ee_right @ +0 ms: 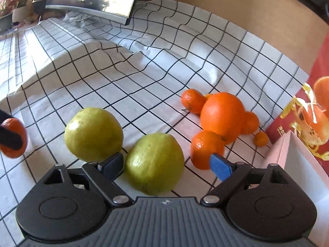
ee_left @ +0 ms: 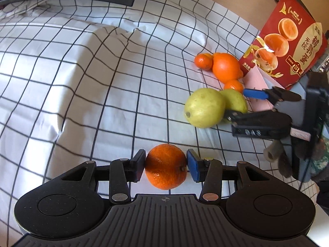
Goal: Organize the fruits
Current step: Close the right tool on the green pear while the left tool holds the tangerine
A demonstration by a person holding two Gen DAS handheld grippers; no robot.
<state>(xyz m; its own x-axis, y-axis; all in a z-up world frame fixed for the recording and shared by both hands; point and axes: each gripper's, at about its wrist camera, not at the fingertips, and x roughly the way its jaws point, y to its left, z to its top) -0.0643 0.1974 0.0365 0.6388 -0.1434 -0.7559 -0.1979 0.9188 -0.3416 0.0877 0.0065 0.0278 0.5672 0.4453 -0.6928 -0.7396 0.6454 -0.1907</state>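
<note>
left wrist view. item: left claw (ee_left: 166, 165), pinching a small orange (ee_left: 166, 168) between both pads, stem end turned toward the blue pad; fruit lifted clear of the checked cloth (ee_left: 82, 82) that covers the surface. landmark: the red carton (ee_left: 287, 47) printed with oranges, standing at the far right. a large orange (ee_left: 225, 66) lies just beside the carton with a small one (ee_left: 203, 61) touching its far side and another (ee_left: 233, 85) at its near side. two green pears follow, further from the carton toward the left claw: the bigger pear (ee_left: 203, 108) and a second pear (ee_left: 236, 100) behind it, touching. the right claw (ee_left: 238, 105) reaches in from the carton side, fingers spread around the second pear. a pale pink box (ee_left: 257, 82) leans at the carton's foot.

right wrist view. item: right claw (ee_right: 166, 165), spread wide, the second pear (ee_right: 155, 163) between its pads. the left pad looks to be at the skin; the right pad stands apart, so no pinch is judged made. the pear lies dead ahead, its long axis pointing roughly away from the claw. the bigger pear (ee_right: 93, 133) sits further from the carton (ee_right: 308, 113); the orange cluster (ee_right: 223, 116) lies between pears and carton. the held orange (ee_right: 13, 138) shows at the far left edge.

judgement: the right hand is nearer this pear; closing should be enough.
</note>
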